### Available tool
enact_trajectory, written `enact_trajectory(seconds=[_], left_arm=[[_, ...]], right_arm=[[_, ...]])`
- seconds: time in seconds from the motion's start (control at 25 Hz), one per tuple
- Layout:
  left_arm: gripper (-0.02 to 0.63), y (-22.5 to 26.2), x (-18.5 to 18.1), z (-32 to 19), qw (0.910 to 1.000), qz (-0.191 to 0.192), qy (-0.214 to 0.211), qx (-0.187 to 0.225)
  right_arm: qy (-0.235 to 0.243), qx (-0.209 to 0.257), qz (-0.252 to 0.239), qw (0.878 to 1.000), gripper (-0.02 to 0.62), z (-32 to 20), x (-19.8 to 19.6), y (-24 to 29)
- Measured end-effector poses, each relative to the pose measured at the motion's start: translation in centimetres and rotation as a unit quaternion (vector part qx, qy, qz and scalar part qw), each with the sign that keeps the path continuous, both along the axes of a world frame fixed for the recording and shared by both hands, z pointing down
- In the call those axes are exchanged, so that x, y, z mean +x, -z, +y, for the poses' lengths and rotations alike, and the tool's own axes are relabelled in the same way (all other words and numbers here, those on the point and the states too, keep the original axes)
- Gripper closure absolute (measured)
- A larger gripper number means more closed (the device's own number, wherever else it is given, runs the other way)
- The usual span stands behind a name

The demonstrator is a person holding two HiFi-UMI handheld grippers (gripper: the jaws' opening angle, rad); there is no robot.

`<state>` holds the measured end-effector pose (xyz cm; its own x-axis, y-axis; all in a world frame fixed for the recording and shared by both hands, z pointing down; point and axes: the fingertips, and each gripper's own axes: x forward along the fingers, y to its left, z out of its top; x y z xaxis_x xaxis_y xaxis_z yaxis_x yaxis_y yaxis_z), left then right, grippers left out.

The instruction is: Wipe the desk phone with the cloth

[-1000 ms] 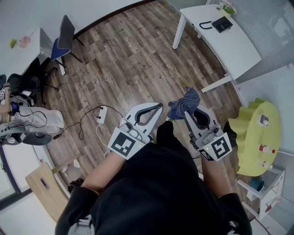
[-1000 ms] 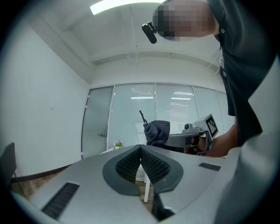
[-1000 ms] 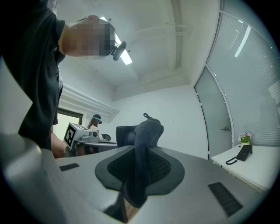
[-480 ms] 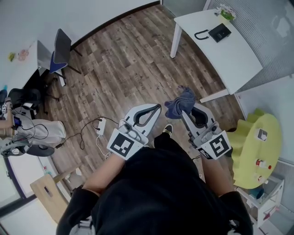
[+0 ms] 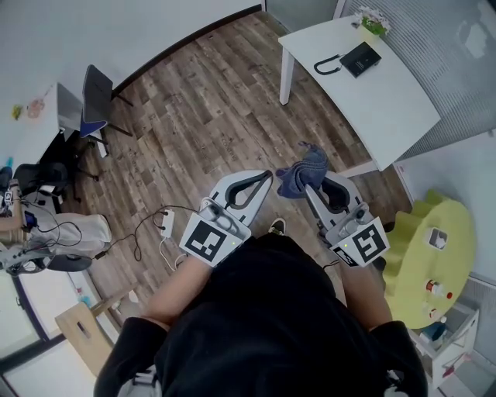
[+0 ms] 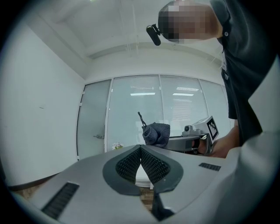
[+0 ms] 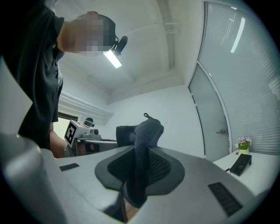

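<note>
The black desk phone (image 5: 359, 58) with its curled cord lies on a white table (image 5: 387, 101) at the upper right, well ahead of both grippers; it also shows small at the right edge of the right gripper view (image 7: 241, 165). My right gripper (image 5: 308, 186) is shut on a blue-grey cloth (image 5: 304, 171), which bunches up out of the jaws (image 7: 141, 144). My left gripper (image 5: 269, 177) is shut with nothing in it, its pads meeting at the tip (image 6: 140, 148). Both are held close to the person's body, above the wooden floor.
A small flower pot (image 5: 373, 21) stands at the white table's far end. A yellow round table (image 5: 430, 248) with small items is at the right. A chair (image 5: 94, 89), a power strip (image 5: 164, 224) with cables and a wooden stool (image 5: 77, 329) are at the left.
The view has shifted: the white table with the phone now sits lower and further left in the picture, nearer the grippers. Both grippers keep their pose, the cloth still held.
</note>
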<state>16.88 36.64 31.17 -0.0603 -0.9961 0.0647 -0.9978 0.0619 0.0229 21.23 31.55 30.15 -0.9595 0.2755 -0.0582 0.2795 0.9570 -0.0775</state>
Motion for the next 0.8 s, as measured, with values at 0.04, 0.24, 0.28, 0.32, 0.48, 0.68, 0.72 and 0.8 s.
enact_trajectory(seconds=[0.04,0.24,0.28,0.32,0.48,0.68,0.72,0.8], left_arm=[[0.595,0.1,-0.2,-0.5,1.0000,-0.001,-0.001,0.001],[0.595,0.0,-1.1,-2.6,0.9999,-0.005,-0.009,-0.001],[0.595,0.0,-1.4,-2.9,0.9999,-0.007,-0.012,0.000],[0.595,-0.1,-1.7,-3.1,0.9999,-0.008,-0.014,-0.001],[0.595,-0.9,-4.6,-4.3,0.9997,-0.009,-0.023,-0.005],[0.595,-1.3,-9.2,-5.9,0.9994,-0.004,-0.036,0.002],[0.595,-1.3,-10.1,-6.3,0.9991,-0.003,-0.041,0.001],[0.595,-1.3,-12.0,-7.0,0.9984,-0.001,-0.057,0.000]], right_arm=[[-0.001,0.000,0.000,1.000,0.508,-0.4,-0.2,0.0],[-0.009,-0.001,0.001,1.000,0.508,-2.5,-1.2,-0.2],[-0.011,-0.001,0.002,1.000,0.508,-2.8,-1.5,-0.3],[-0.013,-0.001,0.003,1.000,0.508,-3.0,-1.9,-0.4],[-0.025,0.001,0.009,1.000,0.508,-4.1,-4.3,-1.0],[-0.044,0.010,0.019,0.999,0.508,-5.8,-8.3,-1.4],[-0.050,0.011,0.020,0.999,0.508,-6.2,-9.3,-1.3],[-0.059,0.014,0.020,0.998,0.508,-6.7,-11.3,-1.0]])
